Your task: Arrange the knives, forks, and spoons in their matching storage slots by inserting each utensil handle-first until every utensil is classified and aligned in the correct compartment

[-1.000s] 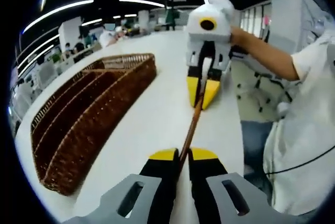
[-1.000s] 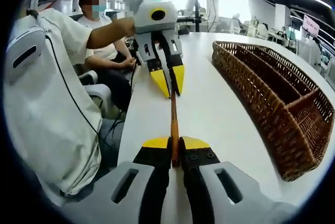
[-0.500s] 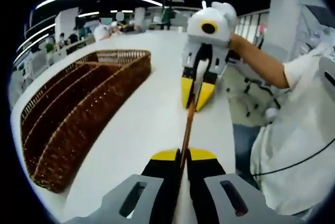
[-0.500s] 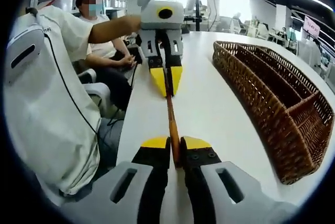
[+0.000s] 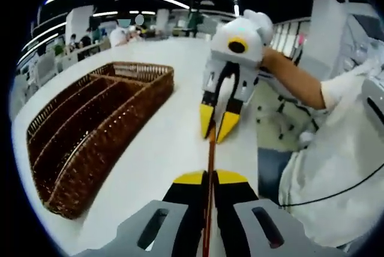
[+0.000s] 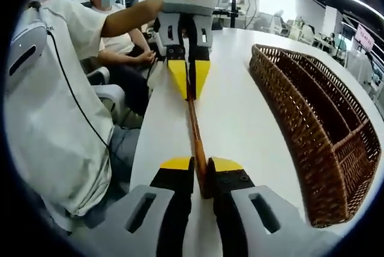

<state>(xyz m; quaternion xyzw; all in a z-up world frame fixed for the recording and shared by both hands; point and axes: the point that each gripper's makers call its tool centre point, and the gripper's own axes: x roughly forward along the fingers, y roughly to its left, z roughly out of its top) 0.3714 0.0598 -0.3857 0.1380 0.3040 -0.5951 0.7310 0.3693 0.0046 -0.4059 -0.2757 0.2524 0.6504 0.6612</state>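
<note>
The left gripper [image 5: 207, 177] is clamped on 1 end of a thin brown-handled utensil [image 5: 210, 149], its yellow-tipped jaws pressed against the shaft. The right gripper [image 6: 201, 163] grips the other end the same way, jaws closed tight on the handle. The utensil spans the gap between the 2 grippers, held just above the white table [image 5: 162, 143]; its head is hidden inside the jaws, so whether it is a knife, fork or spoon cannot be told.

Against the frame 0.5 s ago, the right gripper seen in the left gripper view now tilts more, with its jaw tips lower and slightly further left. In the right gripper view the left gripper's tips sit a little higher than before, and more of the shaft shows between the 2 pairs of jaws. The grip on both ends is unchanged.

The wicker tray [image 5: 90, 131] with its long slots lies on the table to the left of the utensil in the left gripper view, well apart from it, and to the right of it [image 6: 312, 119] in the right gripper view. The slots that can be seen hold nothing. A person in a white shirt [image 6: 54, 119] sits beside the table edge.
</note>
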